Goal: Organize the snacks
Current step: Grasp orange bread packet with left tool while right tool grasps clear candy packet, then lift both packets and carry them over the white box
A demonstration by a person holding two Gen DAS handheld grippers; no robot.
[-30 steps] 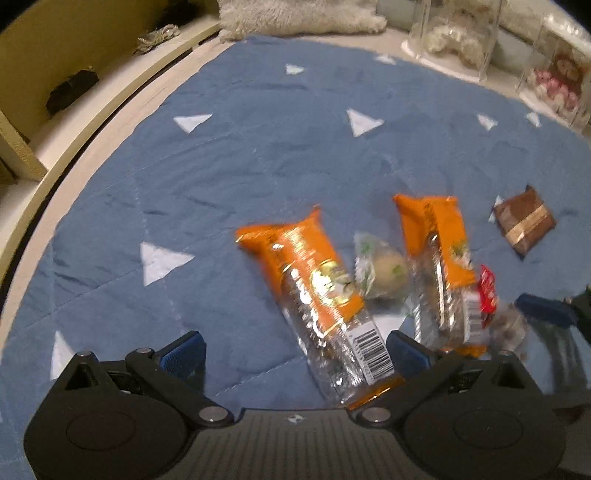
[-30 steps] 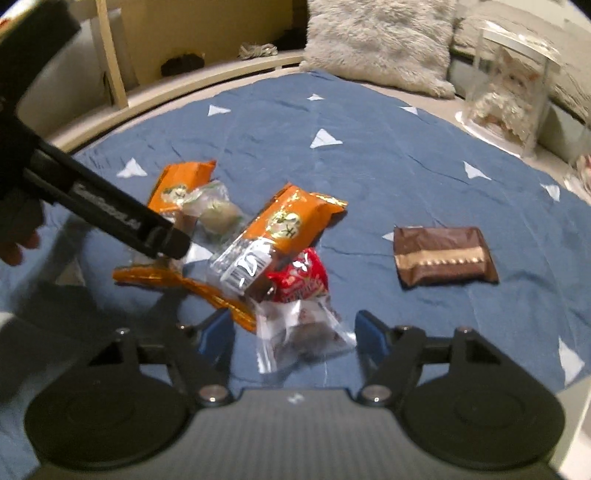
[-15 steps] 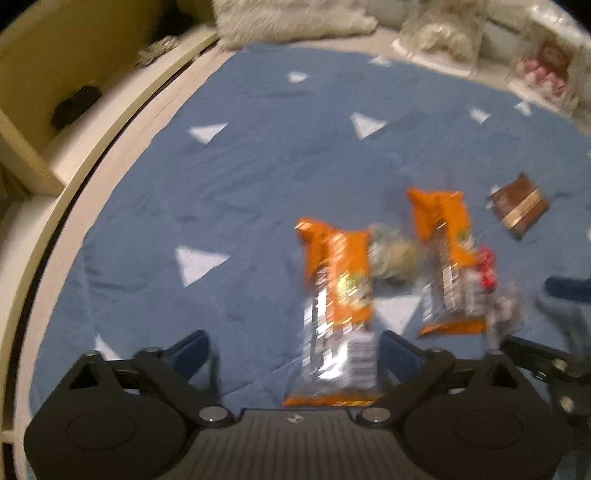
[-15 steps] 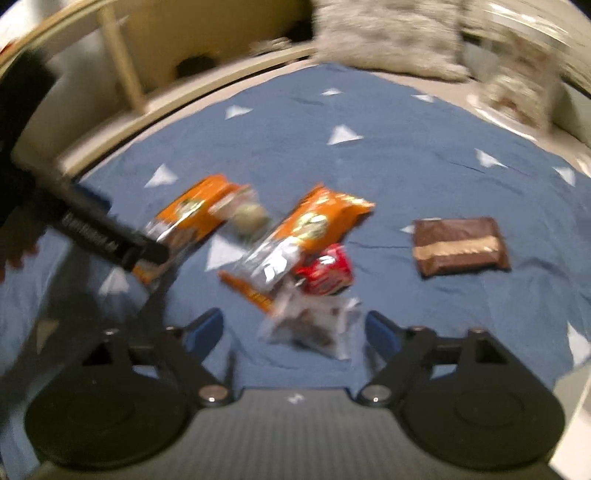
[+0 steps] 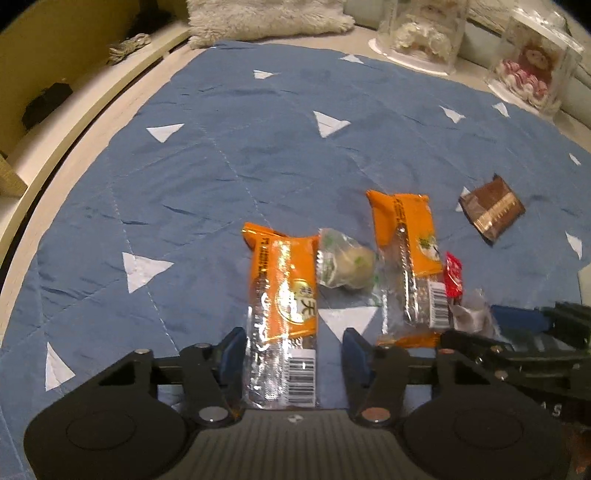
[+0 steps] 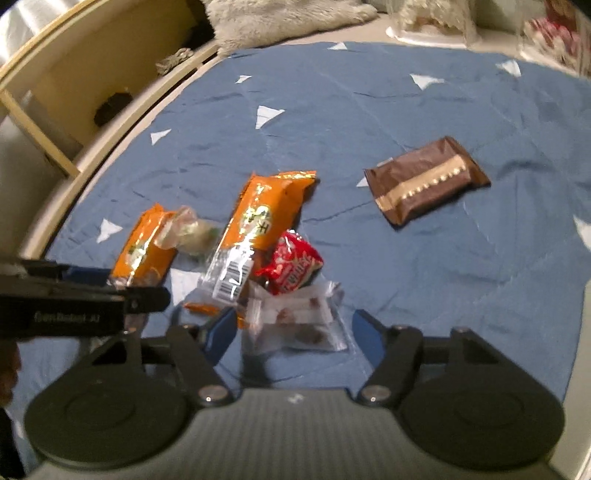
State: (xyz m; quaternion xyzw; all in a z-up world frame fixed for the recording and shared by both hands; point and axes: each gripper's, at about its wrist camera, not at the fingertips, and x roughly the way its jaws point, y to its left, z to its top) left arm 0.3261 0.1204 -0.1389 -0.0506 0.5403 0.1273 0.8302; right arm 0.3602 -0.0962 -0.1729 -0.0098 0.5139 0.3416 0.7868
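Note:
Several snacks lie on a blue mat [image 5: 258, 155]. My left gripper [image 5: 293, 350] is open, its fingers on either side of the near end of an orange snack pack [image 5: 284, 306]. A clear-wrapped round pastry [image 5: 347, 267] lies beside it, then a second orange pack [image 5: 410, 254], a red candy pack [image 5: 453, 275] and a brown chocolate pack [image 5: 491, 208]. My right gripper [image 6: 291, 332] is open, its fingers on either side of a clear bag [image 6: 299, 321]. The red pack [image 6: 291, 266], the second orange pack [image 6: 258, 221] and the brown pack [image 6: 424, 182] lie beyond it.
A fluffy cushion [image 5: 266, 14] and clear boxes with dolls [image 5: 532, 70] stand at the mat's far edge. A curved wooden shelf rim [image 5: 74, 107] runs along the left. The left gripper's body [image 6: 74, 302] reaches into the right wrist view from the left.
The left gripper has swung to line up with the first orange pack, its fingers now closer together around it. The right gripper has moved nearer to the clear bag.

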